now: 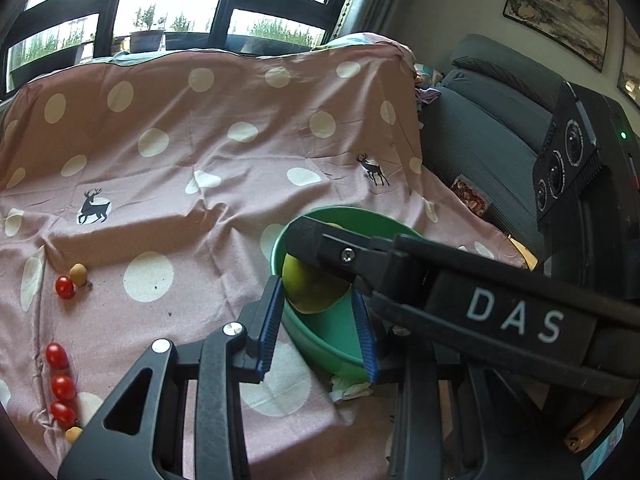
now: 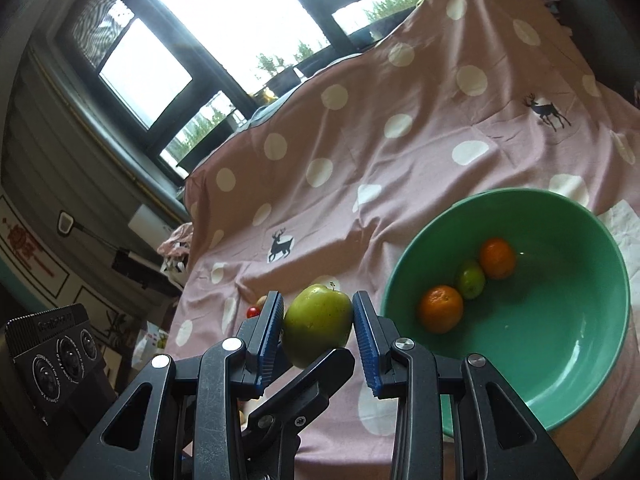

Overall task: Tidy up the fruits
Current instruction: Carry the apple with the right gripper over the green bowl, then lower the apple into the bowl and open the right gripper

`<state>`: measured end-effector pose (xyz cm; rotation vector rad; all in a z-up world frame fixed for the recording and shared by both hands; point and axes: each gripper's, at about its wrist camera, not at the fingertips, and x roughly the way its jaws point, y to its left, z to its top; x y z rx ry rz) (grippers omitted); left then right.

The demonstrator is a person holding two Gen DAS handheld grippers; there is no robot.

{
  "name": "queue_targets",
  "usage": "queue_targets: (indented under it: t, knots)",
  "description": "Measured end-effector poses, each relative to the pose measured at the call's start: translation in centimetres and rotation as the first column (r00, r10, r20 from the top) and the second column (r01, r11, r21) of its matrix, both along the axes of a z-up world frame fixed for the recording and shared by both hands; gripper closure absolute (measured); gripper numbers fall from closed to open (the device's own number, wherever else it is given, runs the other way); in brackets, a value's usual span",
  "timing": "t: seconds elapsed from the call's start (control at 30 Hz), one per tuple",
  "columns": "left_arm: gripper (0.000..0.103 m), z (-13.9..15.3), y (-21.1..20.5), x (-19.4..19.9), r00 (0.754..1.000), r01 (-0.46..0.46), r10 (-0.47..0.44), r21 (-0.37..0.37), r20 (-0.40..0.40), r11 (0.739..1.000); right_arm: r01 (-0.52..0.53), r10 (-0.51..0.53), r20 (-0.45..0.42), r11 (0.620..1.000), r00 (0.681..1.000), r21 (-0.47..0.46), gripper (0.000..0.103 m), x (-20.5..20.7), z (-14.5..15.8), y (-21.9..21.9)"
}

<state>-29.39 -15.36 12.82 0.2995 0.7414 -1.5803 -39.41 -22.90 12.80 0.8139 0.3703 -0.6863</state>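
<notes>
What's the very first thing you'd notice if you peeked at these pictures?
Probably the big green apple squeezed between the right gripper's blue fingers, just left of the green bowl. Inside the bowl sit two oranges and a small green fruit. Red cherry tomatoes line the left edge of the pink spotted cloth.

Cloth [image 2: 420,160]: dusty pink, cream polka dots, dark navy deer silhouettes. Bowl [image 2: 560,360]: mint green, glossy. In the bowl: two orange citrus fruits [image 2: 441,308] and one small green fruit [image 2: 471,279]. Apple [image 2: 318,322]: yellow-green, faintly speckled. Cherry tomatoes [image 1: 60,386]: bright red, beside tan-beige small fruits [image 1: 78,274]. Right gripper [image 2: 319,334]: black frame, blue ribbed pads, silver rivets. Left gripper [image 1: 318,330]: the same black and blue. White lettering "DAS" on a black body. Window frames [image 1: 108,12]: black.
</notes>
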Motion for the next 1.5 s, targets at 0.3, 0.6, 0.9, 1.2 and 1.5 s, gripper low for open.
queue_targets:
  t: [0.3,0.6,0.9,1.2,1.5]
  knots:
    - [0.069,0.0,-1.8,-2.7,0.998,0.066,-0.066,0.012,0.012,0.998,0.089,-0.09,0.025,0.996,0.996,0.024,0.066,-3.4,-0.4,-1.1]
    - [0.069,-0.4,-3.2,-4.5,0.994,0.112,-0.112,0.024,0.013,0.993,0.155,-0.157,0.03,0.987,0.987,0.039,0.065,-5.6,-0.7,-1.8]
    - [0.069,-1.2,-4.7,-5.7,0.988,0.152,-0.152,0.053,-0.009,0.987,0.21,-0.212,0.024,0.975,0.977,0.074,0.065,-7.2,-1.5,-2.6]
    - [0.069,-2.1,-6.0,-6.6,0.982,0.189,-0.186,0.079,-0.035,0.979,0.252,-0.254,0.007,0.962,0.967,0.102,0.065,-8.5,-2.4,-3.2]
    - [0.069,-2.8,-6.7,-7.1,0.976,0.216,-0.21,0.101,-0.064,0.971,0.283,-0.283,-0.018,0.951,0.959,0.121,0.065,-9.1,-2.9,-3.6]
